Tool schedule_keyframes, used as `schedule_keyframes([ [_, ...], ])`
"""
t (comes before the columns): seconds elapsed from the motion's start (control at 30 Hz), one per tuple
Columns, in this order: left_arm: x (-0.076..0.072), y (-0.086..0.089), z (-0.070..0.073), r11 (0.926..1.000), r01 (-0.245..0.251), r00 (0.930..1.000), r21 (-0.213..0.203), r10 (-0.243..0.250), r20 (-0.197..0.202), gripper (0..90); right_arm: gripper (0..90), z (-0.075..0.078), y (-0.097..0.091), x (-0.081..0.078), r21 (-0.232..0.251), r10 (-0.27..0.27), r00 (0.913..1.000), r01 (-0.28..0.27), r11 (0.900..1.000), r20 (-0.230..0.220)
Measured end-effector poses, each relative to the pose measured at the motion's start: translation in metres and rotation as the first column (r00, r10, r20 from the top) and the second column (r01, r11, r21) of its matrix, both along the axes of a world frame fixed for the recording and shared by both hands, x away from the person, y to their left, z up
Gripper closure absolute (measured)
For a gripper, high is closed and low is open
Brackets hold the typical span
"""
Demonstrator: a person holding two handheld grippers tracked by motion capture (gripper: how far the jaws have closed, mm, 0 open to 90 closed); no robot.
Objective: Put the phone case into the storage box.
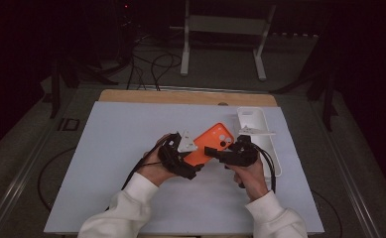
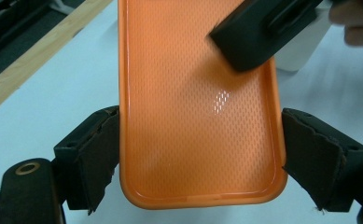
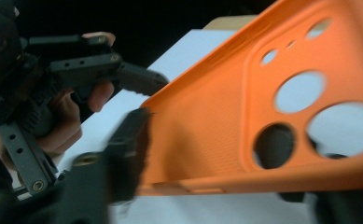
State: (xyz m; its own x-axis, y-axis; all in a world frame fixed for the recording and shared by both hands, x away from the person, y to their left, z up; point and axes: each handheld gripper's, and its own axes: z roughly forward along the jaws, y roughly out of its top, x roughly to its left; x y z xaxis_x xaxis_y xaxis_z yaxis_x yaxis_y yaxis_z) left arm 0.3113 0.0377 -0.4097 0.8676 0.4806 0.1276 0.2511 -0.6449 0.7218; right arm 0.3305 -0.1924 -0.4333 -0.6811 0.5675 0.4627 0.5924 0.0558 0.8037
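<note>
An orange phone case (image 1: 213, 141) is held just above the white mat, at its middle. My left gripper (image 1: 194, 159) is shut on it across its width. In the left gripper view the case's dimpled inner face (image 2: 198, 116) lies between the two padded jaws of that gripper (image 2: 198, 163). My right gripper (image 1: 216, 152) reaches in from the right. One of its black fingers (image 2: 258, 37) lies over the case's far right rim. The right gripper view is blurred. There the case's camera holes (image 3: 305, 93) show, and my right gripper (image 3: 226, 186) has its jaws wide apart along the case's lower edge.
A white tray (image 1: 267, 148) stands at the mat's right side, close behind the right hand. The white mat (image 1: 126, 148) covers a wooden table (image 1: 131, 95). Cables trail from both grippers toward the front. A white frame stands on the floor beyond the table.
</note>
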Motion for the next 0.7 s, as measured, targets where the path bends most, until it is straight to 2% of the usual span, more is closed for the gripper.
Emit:
schedule_keyframes([
  [0.17, 0.0, -0.008, -0.011, 0.9981, 0.001, 1.0, 0.061, -0.001, -0.001, 16.2, 62.5, 0.002, 0.008, -0.003, -0.005, 0.006, 1.0, -0.006, 1.0, -0.006],
  [0.27, 0.001, -0.007, -0.016, 0.9982, -0.004, 1.0, 0.059, 0.004, -0.006, 16.3, 72.0, 0.004, 0.012, -0.006, -0.043, 0.006, 0.9999, -0.006, 0.9991, 0.01],
  [0.33, 0.001, -0.007, -0.017, 0.9981, -0.009, 0.9999, 0.061, 0.009, -0.008, 16.3, 74.2, 0.004, 0.014, -0.006, -0.058, -0.005, 0.9999, 0.005, 0.9983, 0.009],
  [0.53, -0.001, -0.008, -0.018, 0.9955, -0.035, 0.9993, 0.088, 0.033, 0.015, 16.0, 79.0, 0.001, 0.017, -0.005, -0.044, -0.033, 0.9994, 0.032, 0.9985, -0.013],
  [0.7, 0.0, -0.009, -0.02, 0.9956, -0.044, 0.999, 0.082, 0.044, 0.009, 15.6, 82.5, 0.001, 0.018, -0.005, -0.044, -0.055, 0.9981, 0.054, 0.9976, -0.027],
])
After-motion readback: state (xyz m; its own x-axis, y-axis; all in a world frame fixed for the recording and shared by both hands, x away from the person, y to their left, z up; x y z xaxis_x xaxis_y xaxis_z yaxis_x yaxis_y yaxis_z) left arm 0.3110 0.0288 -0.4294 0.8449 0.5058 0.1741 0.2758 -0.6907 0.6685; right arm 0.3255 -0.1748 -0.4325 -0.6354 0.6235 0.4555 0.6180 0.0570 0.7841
